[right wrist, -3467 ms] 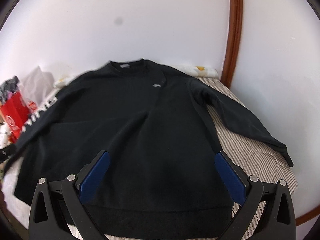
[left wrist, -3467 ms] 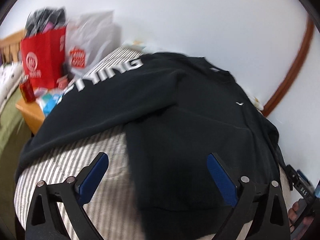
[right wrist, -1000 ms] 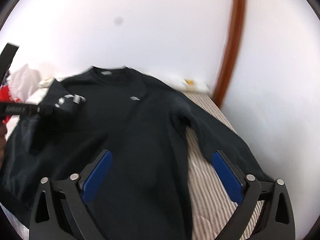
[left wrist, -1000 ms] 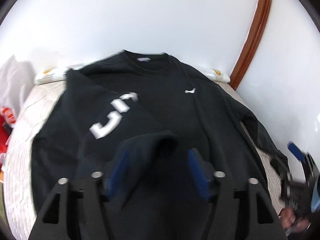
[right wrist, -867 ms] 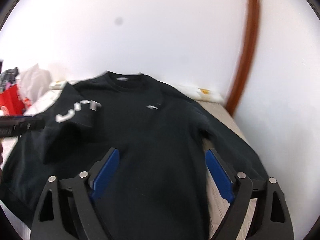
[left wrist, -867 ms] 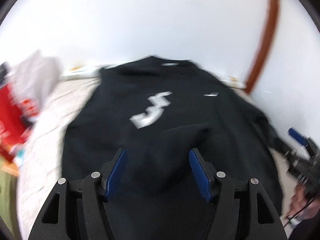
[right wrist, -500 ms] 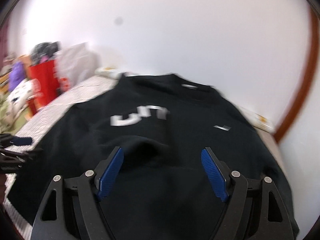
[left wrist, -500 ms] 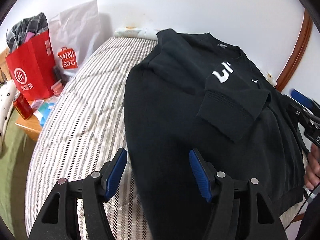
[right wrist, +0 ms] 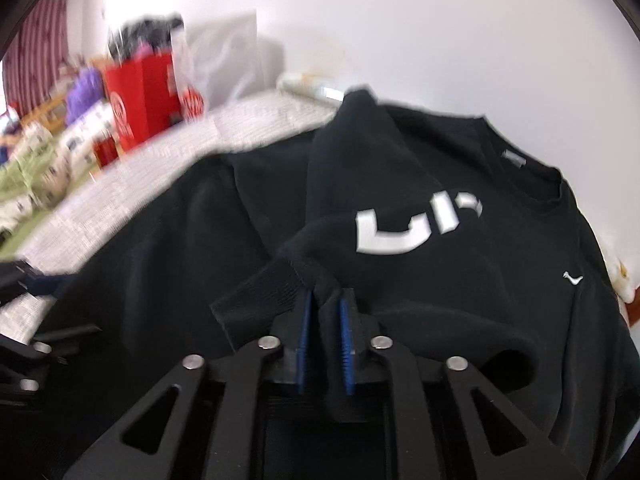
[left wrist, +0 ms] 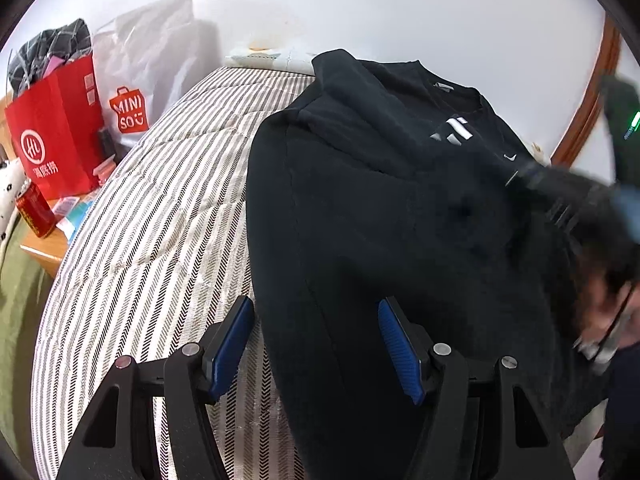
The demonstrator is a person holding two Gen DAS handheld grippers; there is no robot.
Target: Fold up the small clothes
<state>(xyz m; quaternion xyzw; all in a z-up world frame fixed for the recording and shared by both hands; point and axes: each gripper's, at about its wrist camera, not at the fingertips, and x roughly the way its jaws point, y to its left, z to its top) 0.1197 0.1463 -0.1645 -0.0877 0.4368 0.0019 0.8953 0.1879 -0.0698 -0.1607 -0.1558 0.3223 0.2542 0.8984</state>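
Right tongs [right wrist: 325, 312] pinch sleeve cuff [right wrist: 264, 292] — closed

The sweatshirt [left wrist: 360, 220] lies on the bed [left wrist: 152, 240], bags [left wrist: 60, 128] to its left.

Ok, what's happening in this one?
A person with a handheld gripper in each hand is folding a black long-sleeved sweatshirt spread on a striped bed cover. One sleeve with white lettering lies folded across the chest. The right gripper has just been closing and is now shut on that sleeve's ribbed cuff. The left gripper is open over the sweatshirt's side edge, holding nothing.
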